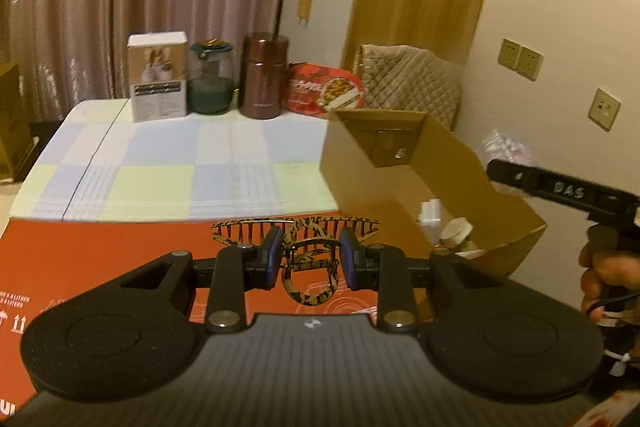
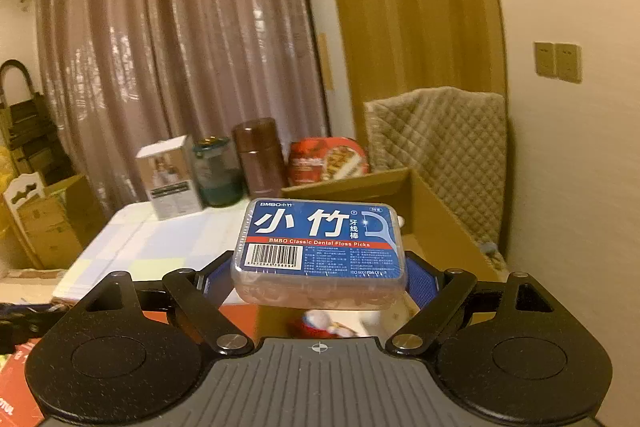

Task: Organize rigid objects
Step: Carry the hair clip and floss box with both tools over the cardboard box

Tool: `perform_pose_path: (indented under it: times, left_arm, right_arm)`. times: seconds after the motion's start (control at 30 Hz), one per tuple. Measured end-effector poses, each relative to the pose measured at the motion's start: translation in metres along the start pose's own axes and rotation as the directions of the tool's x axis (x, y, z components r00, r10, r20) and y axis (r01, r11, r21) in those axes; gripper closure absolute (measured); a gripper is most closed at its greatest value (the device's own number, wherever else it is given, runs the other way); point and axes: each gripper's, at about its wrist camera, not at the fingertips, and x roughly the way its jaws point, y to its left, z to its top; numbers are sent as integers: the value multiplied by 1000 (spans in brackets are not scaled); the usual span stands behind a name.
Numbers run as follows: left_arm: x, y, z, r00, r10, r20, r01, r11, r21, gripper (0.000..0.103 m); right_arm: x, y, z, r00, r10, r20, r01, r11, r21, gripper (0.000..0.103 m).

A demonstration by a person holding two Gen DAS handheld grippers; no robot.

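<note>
The left gripper is closed narrow on a tortoiseshell hair clip, pads pinching its looped handle so the toothed jaw sticks forward, clear of the fingers. It hangs above a red carton lying flat on the bench.

The right gripper holds a floss pick box by its short ends, label up and level. That grip probably suits lowering it flat.

Just right of the clip, the cardboard box stands open at the top, with a few small white items already at its bottom. Its near wall is low, and there looks to be spare floor inside.

The checked cloth beyond is bare in the middle. At the bench's far edge a white carton, a glass jar, a brown flask and a red tin stand in a row before the curtain.
</note>
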Motion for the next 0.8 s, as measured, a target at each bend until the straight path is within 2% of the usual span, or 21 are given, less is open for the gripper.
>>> perform_pose_path:
  times: [0.43, 0.7, 0.8]
  left_arm:
    - [23, -55, 22, 995, -102, 4, 102, 992, 69, 78]
    - [66, -84, 49, 987, -161, -8, 161, 977, 140, 78]
    - [89, -90, 56, 987, -162, -24, 163, 970, 179, 78]
  right_arm:
    - [5, -41, 7, 997, -75, -1, 75, 995, 64, 20]
    - [17, -59, 20, 994, -107, 4, 106, 987, 123, 20]
    - [28, -68, 29, 993, -122, 9, 120, 986, 117, 20]
